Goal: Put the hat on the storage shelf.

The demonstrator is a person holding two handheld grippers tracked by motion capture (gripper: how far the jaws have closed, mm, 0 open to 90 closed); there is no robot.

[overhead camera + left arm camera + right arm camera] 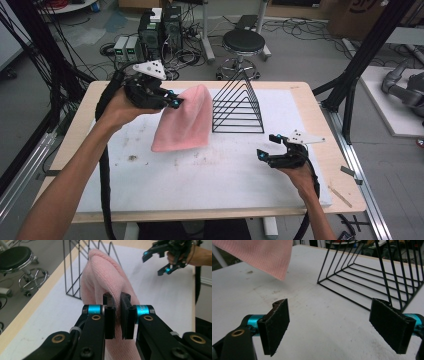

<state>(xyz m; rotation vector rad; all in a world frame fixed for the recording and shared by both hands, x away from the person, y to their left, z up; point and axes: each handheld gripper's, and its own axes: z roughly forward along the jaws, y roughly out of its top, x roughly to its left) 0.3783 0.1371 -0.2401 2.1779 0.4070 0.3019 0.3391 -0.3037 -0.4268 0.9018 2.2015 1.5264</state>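
A pink knitted cloth (184, 121) hangs in the air above the white table mat, just left of a black wire rack (239, 106). My left gripper (176, 101) is shut on the cloth's upper left edge and holds it up. In the left gripper view the cloth (105, 277) is pinched between the two black pads (110, 315). My right gripper (267, 147) hovers open low over the mat at the right, front of the rack, with nothing between its pads (275, 326). The right gripper view shows the cloth's lower corner (265, 256) hanging at top left and the rack (372, 277) ahead.
The white mat (210, 175) covers a wooden table (320, 120) and bears some brown stains. A black stool (243, 45), computer boxes and cables stand on the floor beyond the far edge. Black frame posts (362, 55) rise at the right.
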